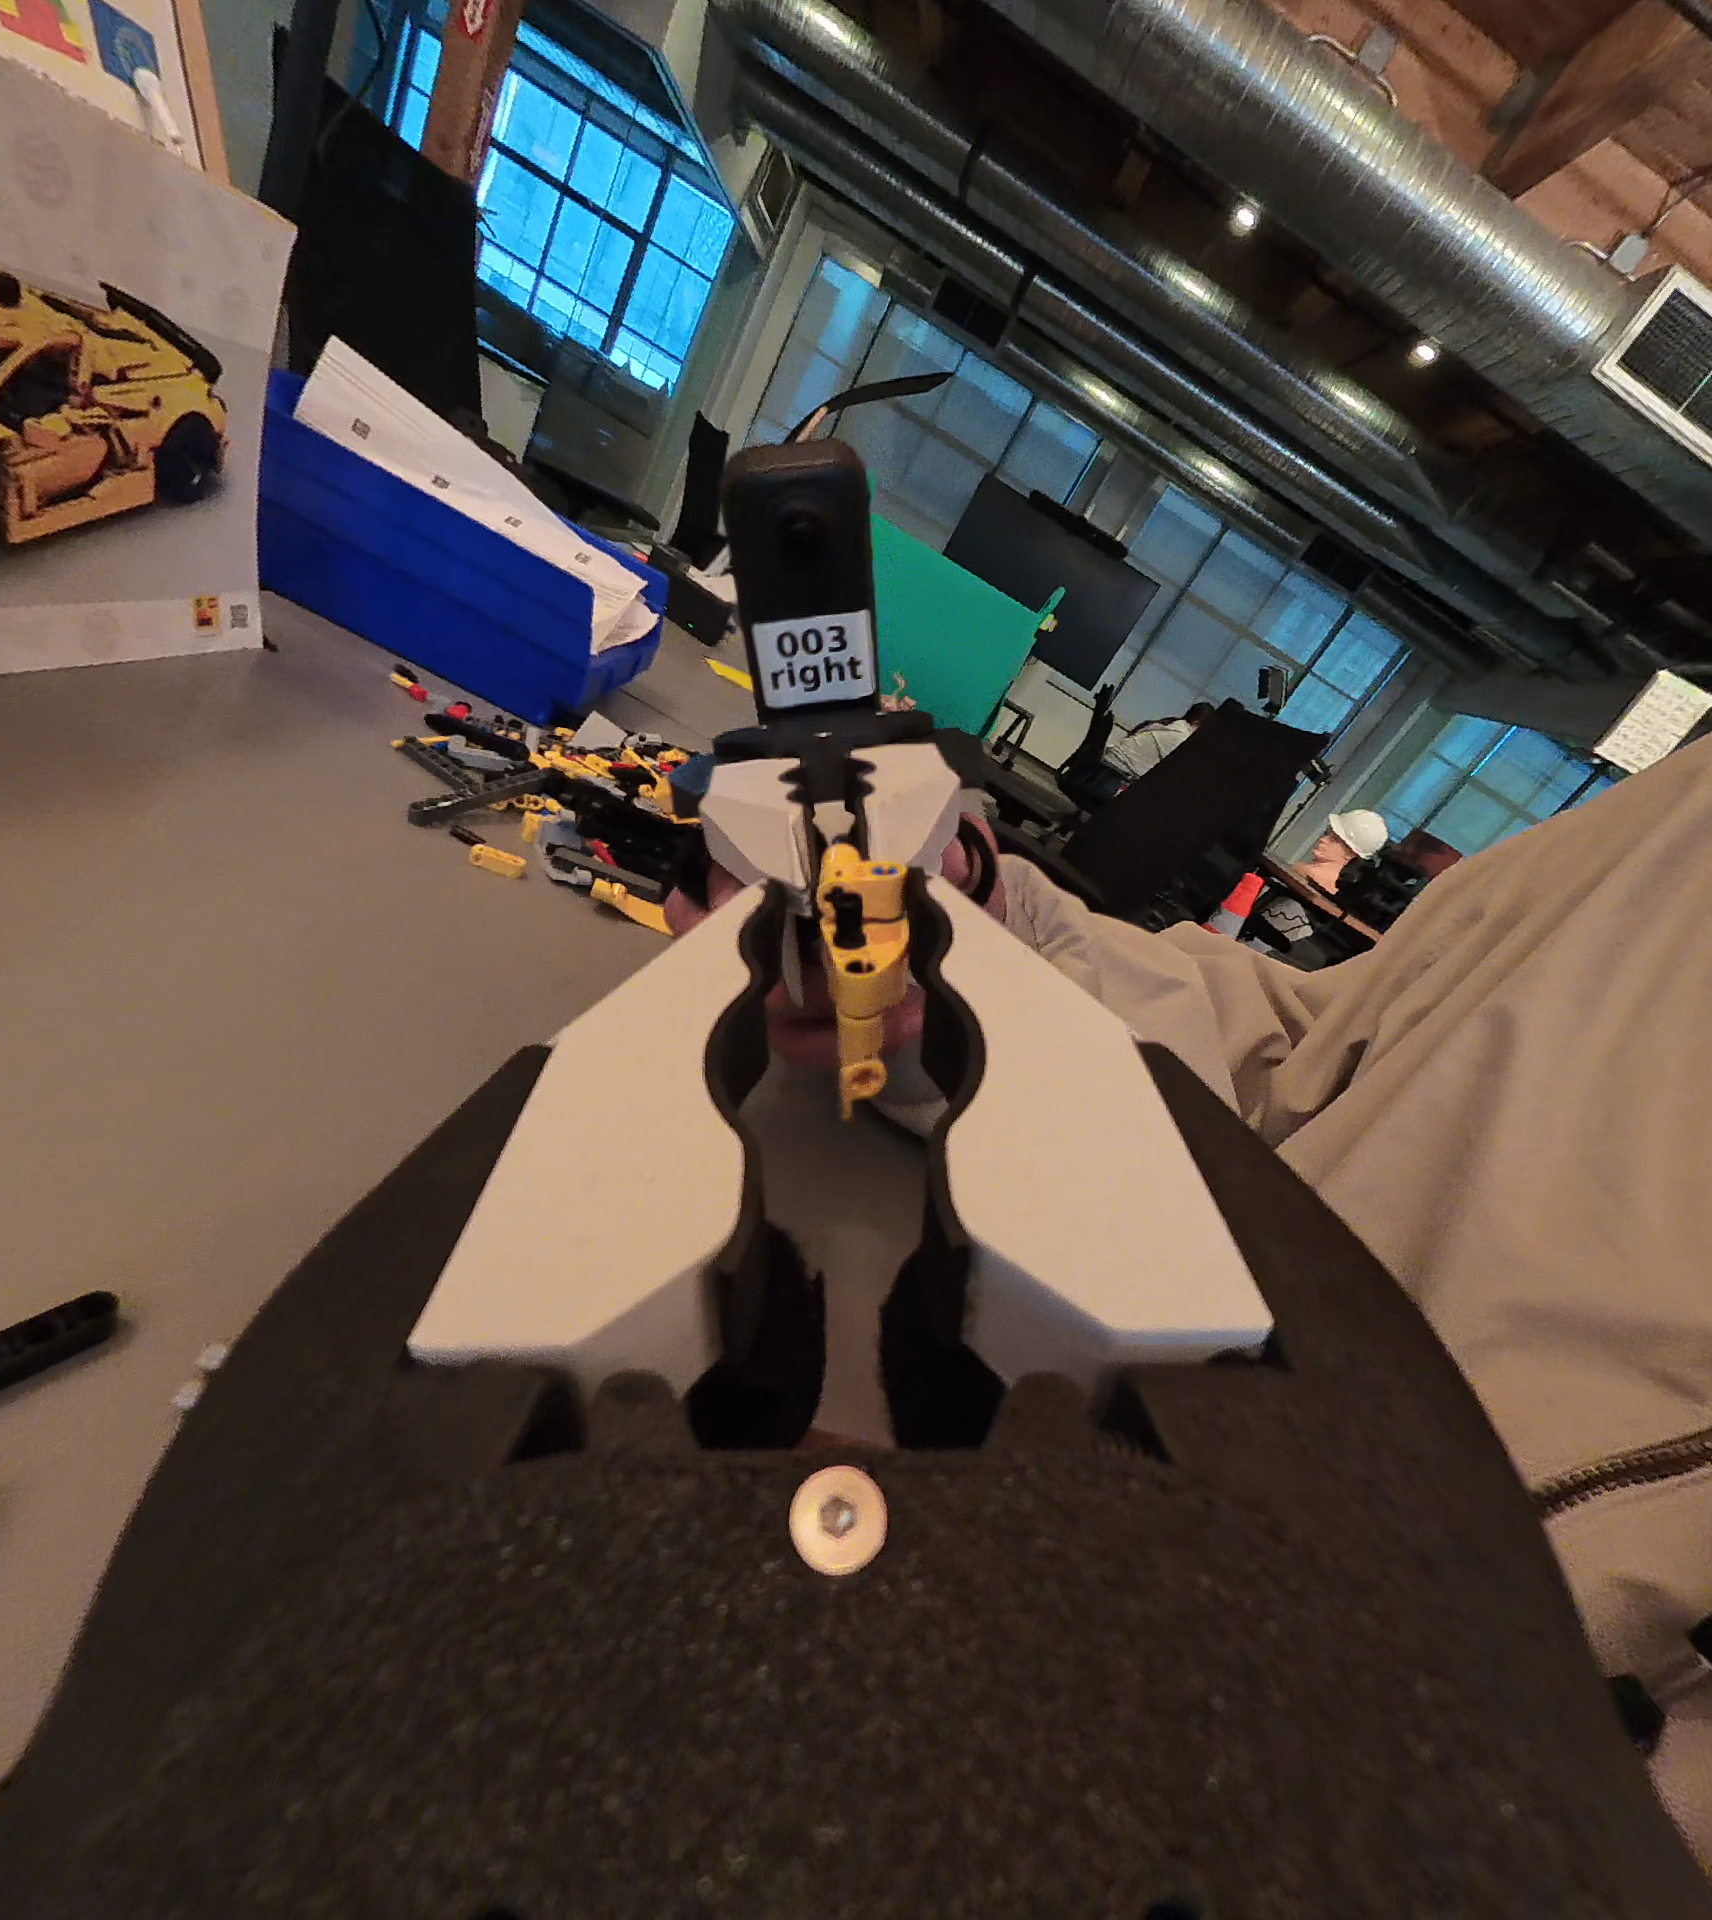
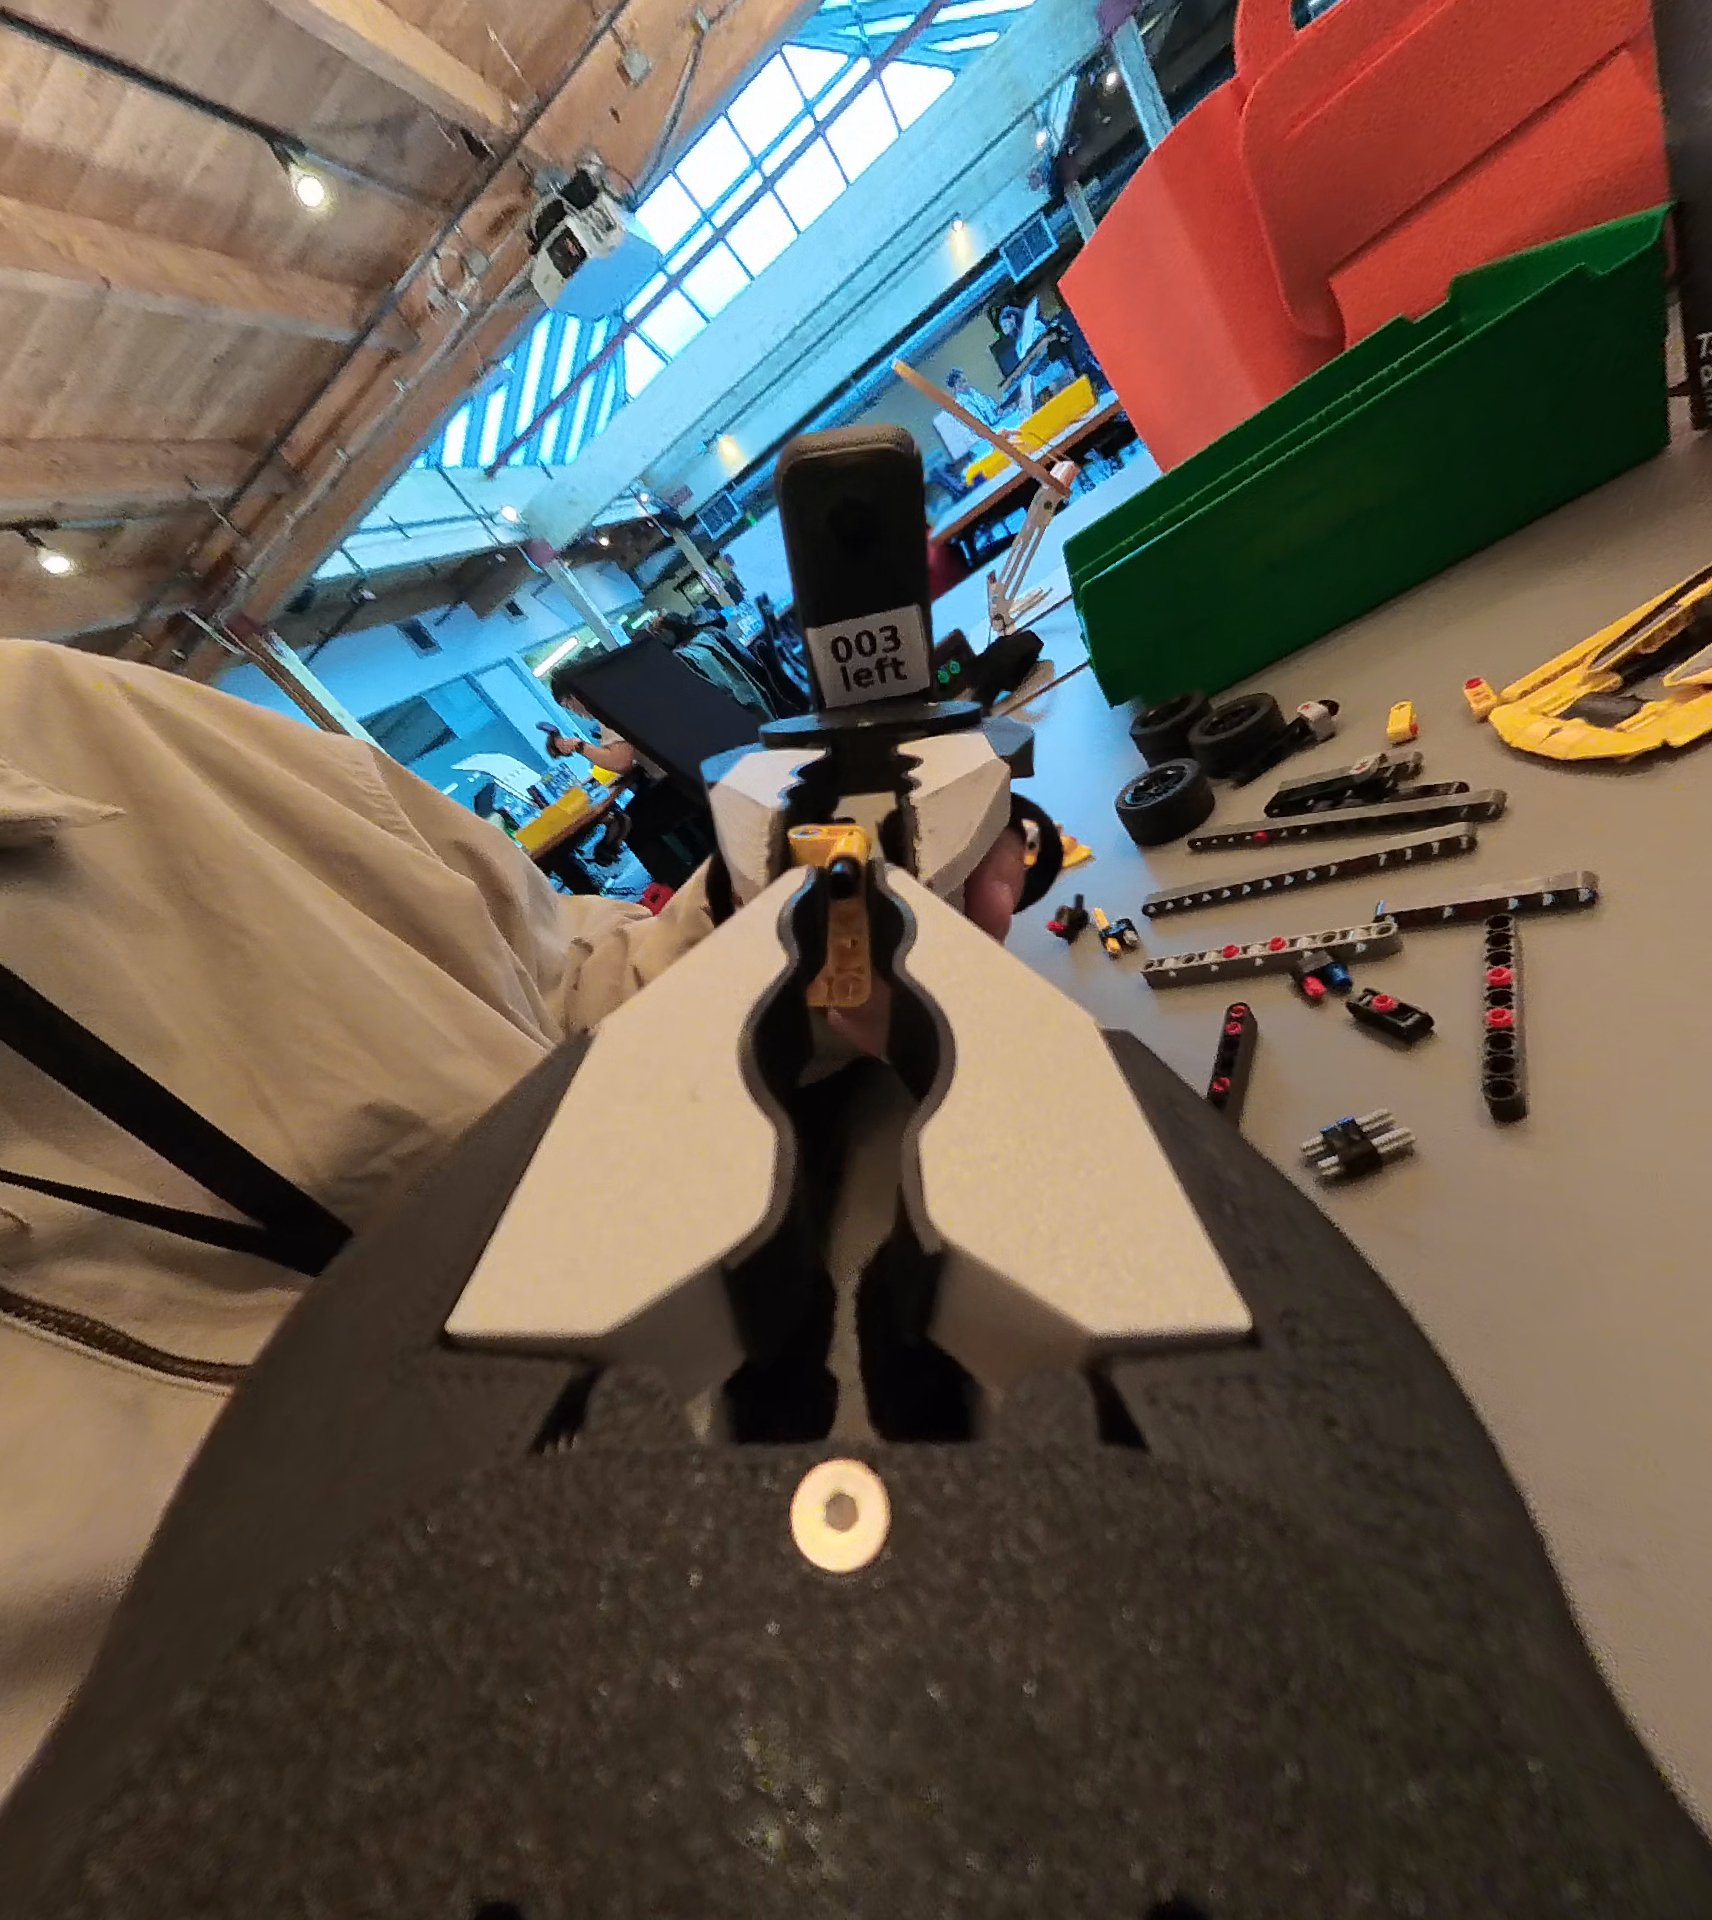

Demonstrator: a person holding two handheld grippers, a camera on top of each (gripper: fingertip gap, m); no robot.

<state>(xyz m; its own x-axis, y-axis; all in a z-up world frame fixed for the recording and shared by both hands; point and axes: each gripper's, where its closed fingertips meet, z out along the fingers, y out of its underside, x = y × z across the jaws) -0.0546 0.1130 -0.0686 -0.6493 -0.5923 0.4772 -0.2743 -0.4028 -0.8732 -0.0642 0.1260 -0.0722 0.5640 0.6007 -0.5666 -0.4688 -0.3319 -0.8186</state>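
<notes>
My left gripper (image 1: 844, 896) and my right gripper (image 2: 839, 885) meet tip to tip above the grey table (image 1: 156, 987). A small yellow brick assembly (image 1: 862, 961) with a black pin is between them. In the left wrist view it lies between my left fingers and reaches into the right gripper (image 1: 831, 831) facing me. In the right wrist view a yellow beam (image 2: 838, 961) sits clamped between my right fingers. Its far yellow end is in the left gripper (image 2: 847, 821) opposite. Both grippers look shut on the assembly. A hand shows behind each.
A blue bin (image 1: 436, 582) with papers, a box picturing a yellow car (image 1: 73, 447) and a pile of loose bricks (image 1: 571, 800) lie on the table. A green bin (image 2: 1371, 509), black wheels (image 2: 1205, 748), black beams (image 2: 1340, 873) and a yellow car panel (image 2: 1652, 675) lie to the right. A beige sleeve (image 2: 260, 935) fills the left. Only a small space, under 4 cm, lies between the two pairs of fingers. From either gripper's tips it is about 40 cm to the yellow car (image 1: 73, 447).
</notes>
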